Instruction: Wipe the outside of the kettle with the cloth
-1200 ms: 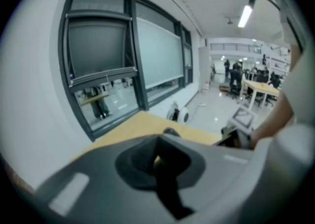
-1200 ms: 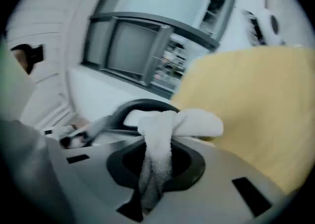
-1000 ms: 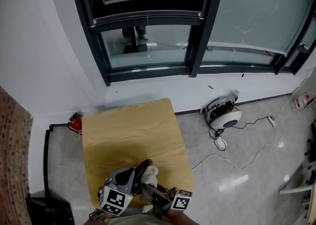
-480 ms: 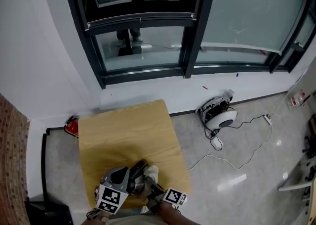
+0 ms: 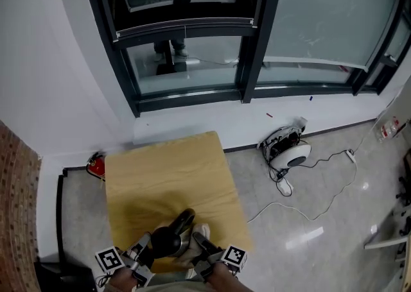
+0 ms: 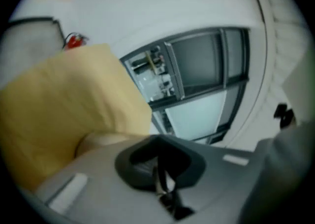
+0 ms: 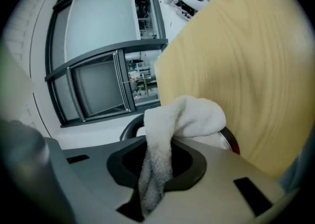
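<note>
At the surface's (image 5: 167, 169) near edge sits the kettle (image 5: 172, 239); right claw (image 7: 155, 178) clamps the cloth (image 7: 184, 117) against it, left claw (image 6: 160, 178) is closed together; open surface lies beyond.

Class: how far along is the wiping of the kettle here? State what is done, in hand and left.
Done: the right gripper is shut on the cloth and has it at the kettle. In hand: the cloth touches the kettle's right side; the left gripper, jaws together, sits at its left. Left: the rest of the outside; no wiped patch shows.

Wooden table (image 5: 168, 172), dark-framed windows (image 5: 186, 63), grey floor (image 5: 347, 220)
</note>
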Action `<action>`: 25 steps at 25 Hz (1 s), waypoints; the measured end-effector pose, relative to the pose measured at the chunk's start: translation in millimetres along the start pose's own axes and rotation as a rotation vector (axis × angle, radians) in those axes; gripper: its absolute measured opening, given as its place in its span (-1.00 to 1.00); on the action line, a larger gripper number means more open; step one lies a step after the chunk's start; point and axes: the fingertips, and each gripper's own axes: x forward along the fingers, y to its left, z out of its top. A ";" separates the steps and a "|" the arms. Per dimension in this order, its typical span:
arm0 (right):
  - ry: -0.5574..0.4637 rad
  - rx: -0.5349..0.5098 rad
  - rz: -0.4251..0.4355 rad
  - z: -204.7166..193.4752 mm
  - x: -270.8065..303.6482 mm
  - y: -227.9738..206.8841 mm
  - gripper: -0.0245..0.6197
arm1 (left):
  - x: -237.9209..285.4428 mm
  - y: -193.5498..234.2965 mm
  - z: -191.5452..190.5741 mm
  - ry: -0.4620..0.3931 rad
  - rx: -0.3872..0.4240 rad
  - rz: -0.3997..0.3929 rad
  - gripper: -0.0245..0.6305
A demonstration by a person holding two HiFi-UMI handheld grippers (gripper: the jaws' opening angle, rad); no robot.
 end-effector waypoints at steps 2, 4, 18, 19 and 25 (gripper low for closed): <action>-0.035 -0.077 0.016 26.0 12.3 6.2 -0.73 | -7.3 0.6 -8.8 -0.128 -0.167 -0.057 -0.96; -0.067 -0.118 0.023 51.5 21.7 11.8 -0.73 | -13.2 5.5 -16.4 -0.204 -0.289 -0.077 -0.96; 0.198 -0.528 -0.169 27.9 35.9 -21.3 -0.73 | 58.6 -61.8 -41.3 0.384 1.149 0.039 -0.93; 0.189 -0.489 -0.165 28.1 35.8 -22.0 -0.73 | 60.8 -60.7 -44.3 0.407 1.216 0.066 -0.93; 0.148 -0.633 0.174 -6.1 19.2 53.4 -0.73 | 59.3 -58.9 -44.4 0.370 1.275 0.089 -0.93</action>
